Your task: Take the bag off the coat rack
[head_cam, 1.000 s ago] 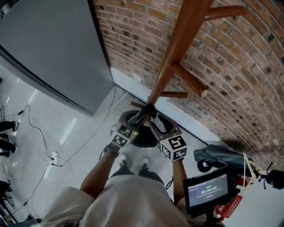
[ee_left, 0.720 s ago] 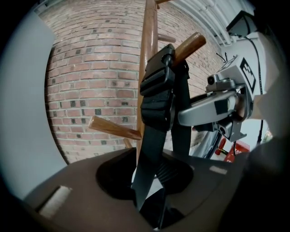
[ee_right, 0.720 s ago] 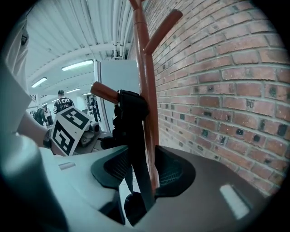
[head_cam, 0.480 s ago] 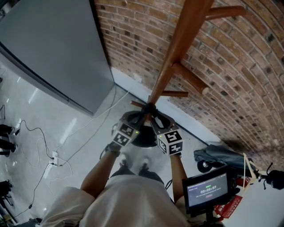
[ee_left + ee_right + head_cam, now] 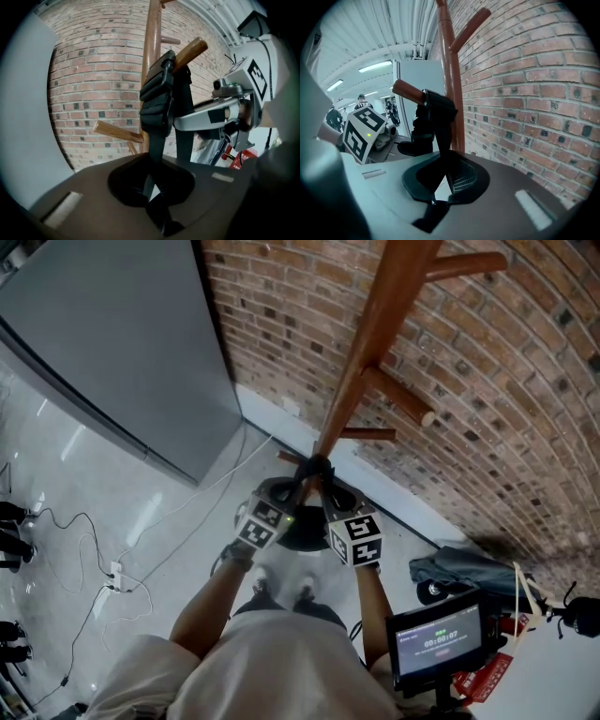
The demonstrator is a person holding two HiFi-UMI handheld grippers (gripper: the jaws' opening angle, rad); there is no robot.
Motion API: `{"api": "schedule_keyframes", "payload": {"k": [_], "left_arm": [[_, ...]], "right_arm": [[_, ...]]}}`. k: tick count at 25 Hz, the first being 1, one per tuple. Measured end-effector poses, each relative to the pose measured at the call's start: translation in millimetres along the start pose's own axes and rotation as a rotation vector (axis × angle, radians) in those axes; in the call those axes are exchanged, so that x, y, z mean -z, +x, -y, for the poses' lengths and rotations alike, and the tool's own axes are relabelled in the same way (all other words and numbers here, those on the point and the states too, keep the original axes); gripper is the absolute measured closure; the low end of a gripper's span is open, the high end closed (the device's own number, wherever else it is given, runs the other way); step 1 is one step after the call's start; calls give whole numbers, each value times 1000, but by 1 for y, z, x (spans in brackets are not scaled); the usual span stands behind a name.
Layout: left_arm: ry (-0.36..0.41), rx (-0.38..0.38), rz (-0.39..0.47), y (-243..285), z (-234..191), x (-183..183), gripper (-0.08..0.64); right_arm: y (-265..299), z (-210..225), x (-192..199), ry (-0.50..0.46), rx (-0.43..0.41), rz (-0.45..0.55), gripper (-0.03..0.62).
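Note:
A wooden coat rack (image 5: pixel 375 343) stands against the brick wall. A black bag strap (image 5: pixel 157 103) with a padded section hangs over a low peg (image 5: pixel 190 49). My left gripper (image 5: pixel 153 187) is shut on the strap just below the peg. My right gripper (image 5: pixel 443 183) is shut on the other run of the strap (image 5: pixel 436 122), beside the same peg (image 5: pixel 407 89). From above, both grippers (image 5: pixel 298 486) (image 5: pixel 325 487) meet under the strap's loop (image 5: pixel 316 466). A dark round shape (image 5: pixel 302 524) lies beneath them; I cannot tell whether it is the bag or the rack's base.
The brick wall (image 5: pixel 506 409) runs behind the rack, with a grey panel (image 5: pixel 112 343) to its left. Cables (image 5: pixel 103 559) trail over the glossy floor. A small screen on a stand (image 5: pixel 439 641) and a grey bundle (image 5: pixel 459 568) sit at lower right.
Both grippers went from open to shut on the strap. The right gripper drew in to the left, closer to the left one under the peg.

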State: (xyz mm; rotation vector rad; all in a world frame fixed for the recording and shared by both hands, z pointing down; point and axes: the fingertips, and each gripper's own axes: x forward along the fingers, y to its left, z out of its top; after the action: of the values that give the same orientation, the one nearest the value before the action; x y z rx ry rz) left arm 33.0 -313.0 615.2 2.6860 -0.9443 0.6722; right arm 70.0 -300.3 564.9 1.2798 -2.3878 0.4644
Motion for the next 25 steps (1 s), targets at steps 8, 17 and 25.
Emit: {"api": "schedule_keyframes", "payload": {"k": [8,17,25], "left_arm": [[-24,-15,17,-11,0,-4,557],[-79,-41,53,-28,-3,-15,557],[-86,-64,81,-45,-6,-28,557]], "right_arm": [[-14,1,-8,33,14,22,586],[-32,-1,-23,42,27,42,586],[-46,-6,-35,51,32,69,586]]}}
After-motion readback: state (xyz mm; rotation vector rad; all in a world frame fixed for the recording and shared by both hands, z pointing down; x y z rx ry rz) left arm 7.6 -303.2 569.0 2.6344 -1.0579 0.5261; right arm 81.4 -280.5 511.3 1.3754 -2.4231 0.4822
